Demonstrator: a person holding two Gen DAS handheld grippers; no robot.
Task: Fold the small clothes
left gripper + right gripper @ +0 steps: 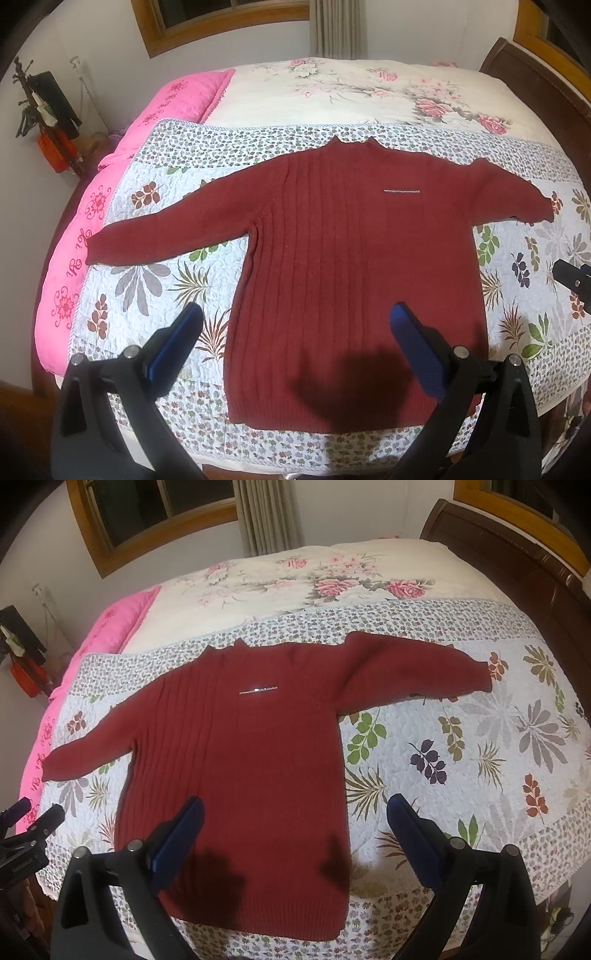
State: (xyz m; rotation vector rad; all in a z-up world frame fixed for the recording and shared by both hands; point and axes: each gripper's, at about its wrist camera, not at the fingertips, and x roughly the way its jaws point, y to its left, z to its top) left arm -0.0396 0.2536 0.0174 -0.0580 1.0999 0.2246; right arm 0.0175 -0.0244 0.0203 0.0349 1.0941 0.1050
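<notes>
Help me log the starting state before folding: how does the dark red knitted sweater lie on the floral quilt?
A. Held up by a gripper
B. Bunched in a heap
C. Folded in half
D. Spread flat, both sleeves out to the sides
D: the dark red knitted sweater lies flat on the floral quilt, both sleeves stretched sideways, and neither gripper's open jaws hold it.

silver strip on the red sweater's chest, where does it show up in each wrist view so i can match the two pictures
Left wrist view: the silver strip sits right of centre, upper middle, on the sweater.
Right wrist view: the silver strip sits left of centre, upper middle, on the sweater.
Shared landmark: the pink quilt at the left edge of the bed in both views.
</notes>
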